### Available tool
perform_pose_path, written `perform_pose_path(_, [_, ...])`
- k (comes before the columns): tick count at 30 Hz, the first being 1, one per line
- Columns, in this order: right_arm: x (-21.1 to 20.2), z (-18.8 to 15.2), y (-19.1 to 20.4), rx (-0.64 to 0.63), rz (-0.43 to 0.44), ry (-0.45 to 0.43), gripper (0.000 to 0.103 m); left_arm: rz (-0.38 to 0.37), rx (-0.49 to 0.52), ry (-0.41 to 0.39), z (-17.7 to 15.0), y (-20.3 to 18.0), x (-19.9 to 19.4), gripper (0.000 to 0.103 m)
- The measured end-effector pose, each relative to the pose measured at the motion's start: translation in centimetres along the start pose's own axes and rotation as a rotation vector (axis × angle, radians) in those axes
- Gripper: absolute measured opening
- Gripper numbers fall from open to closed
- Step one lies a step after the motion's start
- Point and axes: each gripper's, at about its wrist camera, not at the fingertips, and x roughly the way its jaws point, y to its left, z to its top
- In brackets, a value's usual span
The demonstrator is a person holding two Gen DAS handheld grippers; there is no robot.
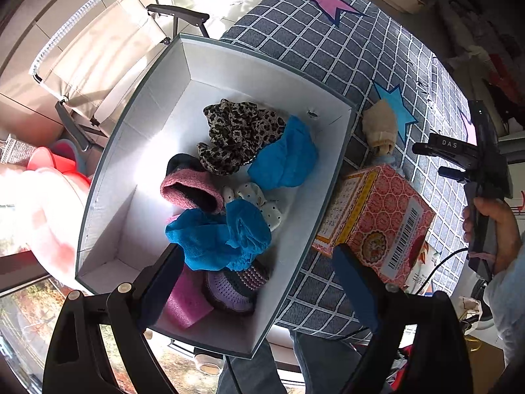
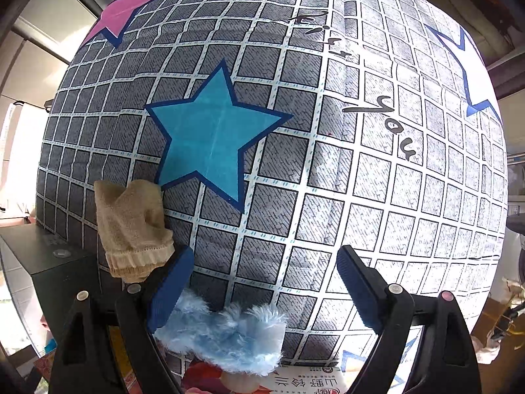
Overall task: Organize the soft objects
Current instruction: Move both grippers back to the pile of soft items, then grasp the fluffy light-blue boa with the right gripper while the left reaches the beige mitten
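Note:
A white-lined box [image 1: 137, 151] holds several soft items: a leopard-print scrunchie [image 1: 239, 134], two blue cloths [image 1: 285, 157], a pink-rimmed knit piece [image 1: 190, 190], a polka-dot piece [image 1: 259, 200] and a purple crocheted piece [image 1: 229, 289]. My left gripper [image 1: 259, 282] hangs open above the box's near end, holding nothing. On the checked tablecloth [image 2: 328, 197] lie a beige sock [image 2: 134, 226] and a fluffy light-blue piece [image 2: 226, 338]. My right gripper [image 2: 265, 282] is open just above the cloth; the fluffy piece lies by its left finger [image 2: 170, 289], the sock just beyond it.
A red patterned carton [image 1: 377, 223] stands on the table right of the white box. The box's dark outer wall [image 2: 49, 262] borders the sock on the left. A folding chair [image 1: 98, 59] stands beyond the box. A person's hand [image 1: 492, 216] holds the right gripper.

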Motion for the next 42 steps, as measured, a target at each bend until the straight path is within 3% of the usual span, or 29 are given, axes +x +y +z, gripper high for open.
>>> perform_pose_path(3, [0.5, -2.1, 1.1, -0.105, 0.112, 0.081, 0.090, -0.003, 0.018, -0.002, 0.7, -0.7, -0.1, 0.093])
perform_pose_path(5, [1.2, -3.5, 2.9, -0.202, 0.128, 0.126, 0.090, 0.001, 0.027, -0.004, 1.0, -1.1, -0.2, 0.093])
perform_pose_path(8, [3.0, -5.1, 5.4, -0.325, 0.086, 0.178, 0.090, 0.009, 0.040, -0.010, 1.4, -1.5, -0.7, 0.094])
perform_pose_path(11, [4.6, -5.8, 6.3, -0.360, 0.044, 0.217, 0.090, 0.015, 0.044, -0.018, 1.6, -1.6, -1.3, 0.094])
perform_pose_path(17, [4.3, -6.5, 5.5, -0.365, -0.007, 0.179, 0.089, 0.004, 0.049, -0.025, 2.5, -2.6, -2.1, 0.094])
perform_pose_path(18, [4.2, -6.8, 5.1, -0.352, -0.002, 0.171, 0.077, 0.005, 0.055, -0.027, 2.6, -2.9, -2.2, 0.094])
perform_pose_path(20, [3.5, -7.1, 3.8, -0.315, 0.031, 0.160, 0.062, -0.002, 0.066, -0.027, 2.9, -3.7, -2.2, 0.094])
perform_pose_path(21, [3.3, -7.0, 3.1, -0.301, 0.058, 0.159, 0.049, -0.010, 0.070, -0.023, 3.1, -4.2, -2.2, 0.094])
perform_pose_path(24, [2.4, -6.8, 1.4, -0.288, 0.075, 0.137, 0.038, -0.027, 0.084, -0.012, 3.6, -5.6, -2.2, 0.094])
perform_pose_path(35, [-1.9, -6.6, -12.9, -0.029, 0.096, 0.055, 0.034, -0.085, 0.130, -0.017, 8.2, -13.3, -2.1, 0.094])
perform_pose_path(40, [-3.1, -6.0, -19.9, 0.098, 0.074, 0.038, 0.034, -0.051, 0.130, 0.045, 10.6, -17.1, 1.8, 0.094])
perform_pose_path(42, [-3.1, -5.9, -22.3, 0.145, 0.107, 0.046, 0.034, -0.013, 0.126, 0.075, 11.6, -18.2, 4.0, 0.094])
